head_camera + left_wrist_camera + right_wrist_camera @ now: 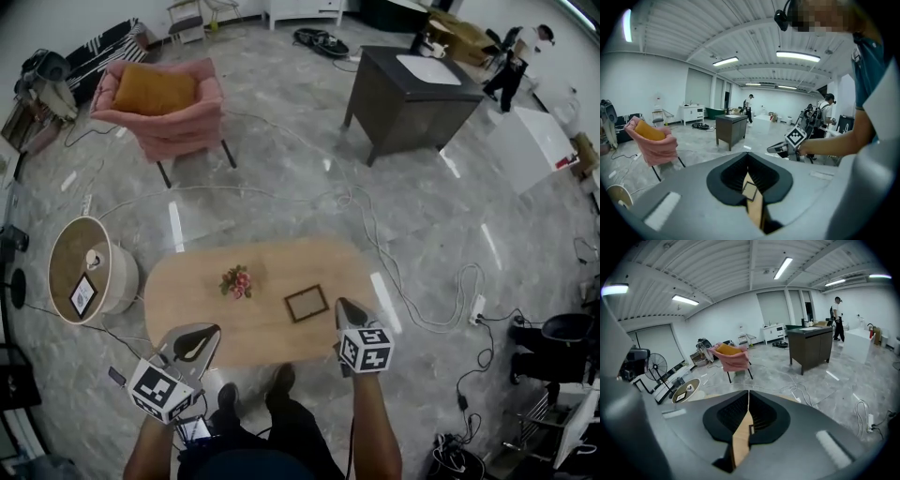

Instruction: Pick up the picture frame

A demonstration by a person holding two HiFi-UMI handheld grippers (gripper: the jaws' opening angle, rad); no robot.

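A small dark-framed picture frame [307, 303] lies flat on the oval wooden table [187, 291], right of centre. My right gripper [340, 305] hovers just right of the frame, over the table's near edge, shut and empty. My left gripper [212, 331] hangs shut over the near left edge, well apart from the frame. In the left gripper view the frame [751, 191] shows through the narrow slit below the closed jaws of the left gripper [748, 159]. The right gripper [748, 397] view shows only an edge of the frame [751, 430] in its slit.
A small bunch of flowers [237, 281] lies on the table left of the frame. A round side table [89, 272] stands at the left, a pink armchair [164, 103] beyond, a dark cabinet [412, 89] at the back right. Cables [412, 300] run over the floor.
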